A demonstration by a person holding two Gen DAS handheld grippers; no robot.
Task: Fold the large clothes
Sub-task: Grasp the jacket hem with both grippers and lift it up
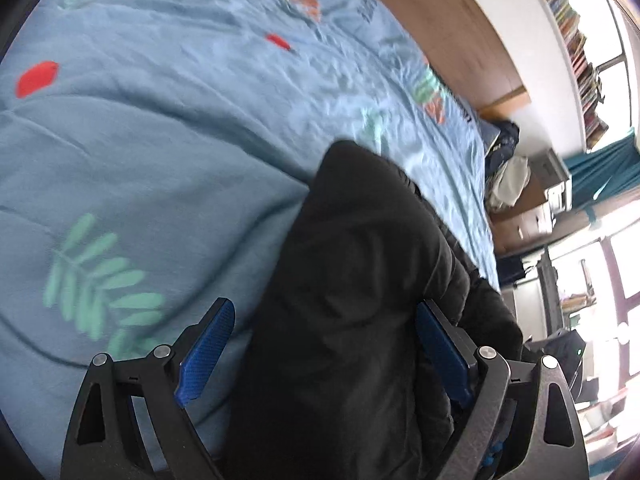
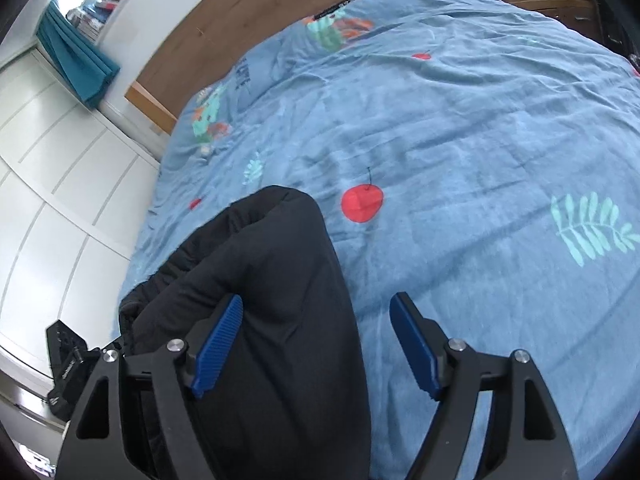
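A black padded garment [image 1: 360,260] lies in a bunched, folded heap on a blue bed cover [image 1: 160,140] printed with cherries and leaves. My left gripper [image 1: 324,306] stands open and wide over it. The cloth fills most of the gap and rests against the right blue pad [image 1: 440,344]; the left pad hangs clear over the cover. In the right wrist view the same garment [image 2: 272,260] sits at the bed's left edge. My right gripper [image 2: 317,299] is open; the cloth lies against its left pad [image 2: 218,346], and the right pad is over bare cover [image 2: 460,160].
A wooden headboard [image 1: 440,20] runs along the far side of the bed, with a bookshelf [image 1: 576,48] above. A pile of clothes [image 1: 508,168] sits beside the bed. White wardrobe doors [image 2: 60,180], a teal curtain [image 2: 76,56] and a black object [image 2: 64,368] lie to the left.
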